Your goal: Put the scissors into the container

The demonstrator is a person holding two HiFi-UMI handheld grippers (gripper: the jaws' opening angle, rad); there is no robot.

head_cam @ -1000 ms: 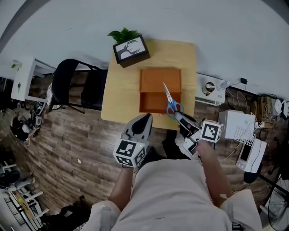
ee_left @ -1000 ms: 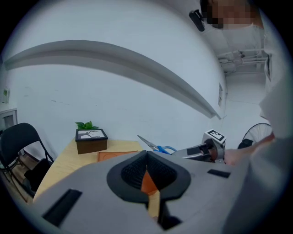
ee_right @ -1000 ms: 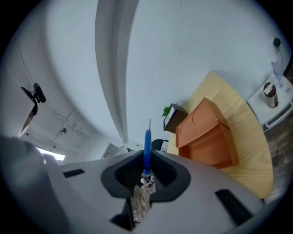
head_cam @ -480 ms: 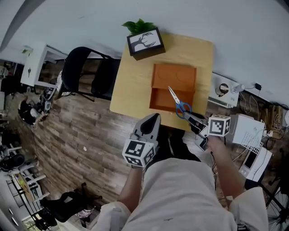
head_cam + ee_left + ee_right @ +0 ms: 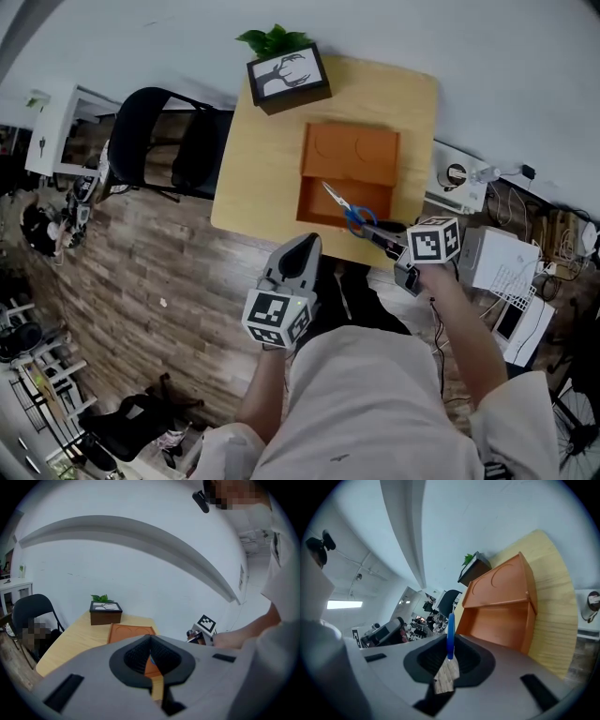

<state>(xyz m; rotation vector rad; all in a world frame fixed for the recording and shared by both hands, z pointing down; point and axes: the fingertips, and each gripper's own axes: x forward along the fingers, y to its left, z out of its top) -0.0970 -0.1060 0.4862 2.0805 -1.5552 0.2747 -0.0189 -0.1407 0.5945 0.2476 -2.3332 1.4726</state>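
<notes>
The blue-handled scissors hang over the front, open part of the orange container, blades pointing left. My right gripper is shut on the handle end, at the container's front right corner. In the right gripper view the blue handle stands between the jaws, with the container just beyond. My left gripper is shut with nothing in it, at the table's front edge, left of the scissors. From the left gripper view the container lies ahead on the table.
A dark box with a plant stands at the wooden table's back left corner. A black chair is left of the table. A power strip and white devices with cables lie on the floor to the right.
My right gripper has swung the scissors from pointing away to pointing left, lower over the container's open part. The left gripper has stayed at the table's front edge.
</notes>
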